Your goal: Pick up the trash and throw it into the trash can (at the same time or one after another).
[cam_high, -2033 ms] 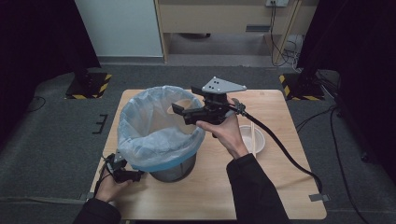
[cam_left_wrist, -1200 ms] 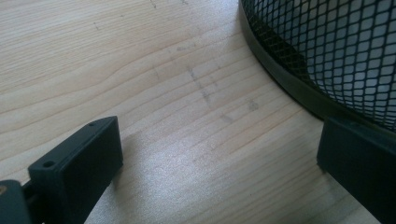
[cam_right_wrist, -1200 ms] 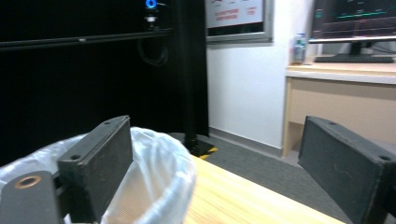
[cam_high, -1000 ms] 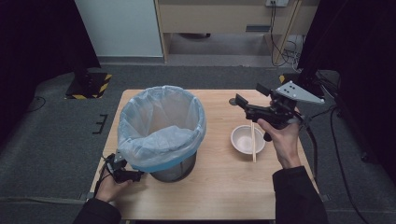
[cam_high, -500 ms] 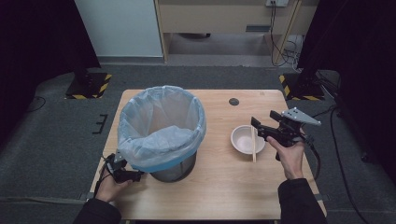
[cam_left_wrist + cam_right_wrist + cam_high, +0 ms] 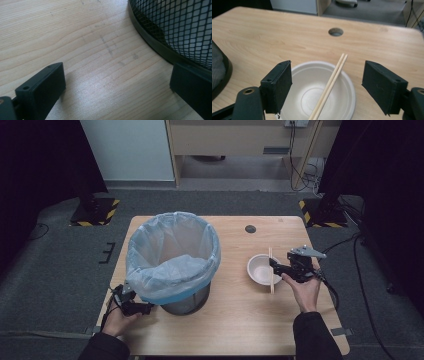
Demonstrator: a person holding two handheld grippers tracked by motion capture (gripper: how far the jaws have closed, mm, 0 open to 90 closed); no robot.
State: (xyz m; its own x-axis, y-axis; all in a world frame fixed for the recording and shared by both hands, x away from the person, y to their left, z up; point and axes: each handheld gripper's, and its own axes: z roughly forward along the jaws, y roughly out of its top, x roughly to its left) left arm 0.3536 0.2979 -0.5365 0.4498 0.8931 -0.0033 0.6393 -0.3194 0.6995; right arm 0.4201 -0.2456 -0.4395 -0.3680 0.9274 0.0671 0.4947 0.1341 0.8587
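In the right gripper view, we lose the near ends of the pale wooden chopsticks [image 6: 329, 86] and the near rim of the white paper bowl [image 6: 348, 96] at the bottom edge. The black wire-mesh bin [image 6: 180, 30] runs off the left gripper view's top and right, its base hidden behind one jaw.

White bowl [image 6: 317, 90], pale chopsticks [image 6: 329, 87], black mesh bin [image 6: 180, 27], seemingly blue-tinted liner [image 6: 172, 255]

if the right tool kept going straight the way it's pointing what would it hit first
Most likely the chopsticks lying across the white bowl: they sit between the right tool's open jaws, which have just been closing. Depth is unclear, so the bowl's near rim might touch first.
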